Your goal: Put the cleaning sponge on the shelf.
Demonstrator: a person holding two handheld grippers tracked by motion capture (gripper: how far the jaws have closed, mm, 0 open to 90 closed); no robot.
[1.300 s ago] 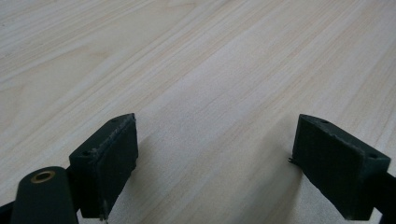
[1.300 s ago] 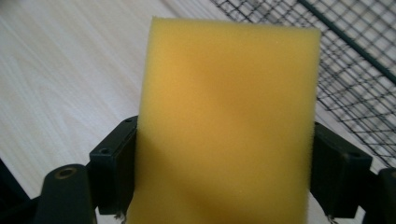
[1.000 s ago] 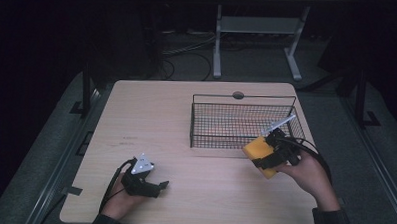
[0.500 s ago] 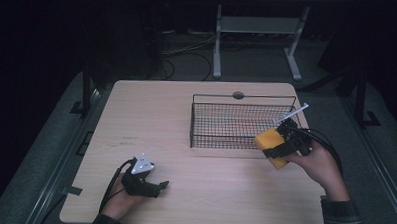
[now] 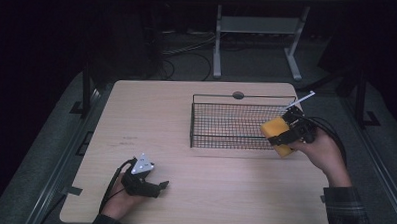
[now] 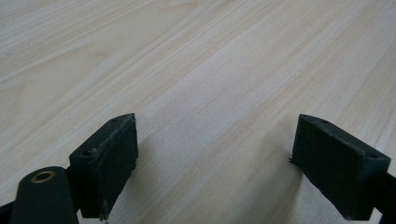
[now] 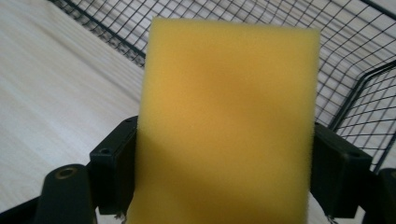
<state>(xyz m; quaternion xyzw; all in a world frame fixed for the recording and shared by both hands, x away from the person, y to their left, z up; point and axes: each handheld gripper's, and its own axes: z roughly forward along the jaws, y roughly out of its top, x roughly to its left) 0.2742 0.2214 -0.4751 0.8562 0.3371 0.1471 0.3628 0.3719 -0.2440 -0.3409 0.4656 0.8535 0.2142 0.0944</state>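
A yellow sponge is held in the air at the front right corner of the black wire basket. My right gripper is shut on it, one jaw pressing each side, and the basket's mesh lies just behind the sponge. Low on the table near the front left edge, my left gripper stands open with bare tabletop between its jaws.
The light wooden table has a round cable hole behind the basket. Past the far edge, a white metal stand and cables lie on the dark floor.
My right gripper has carried the sponge up and to the right, from the basket's front wall toward its right front corner. The left gripper has stayed put.
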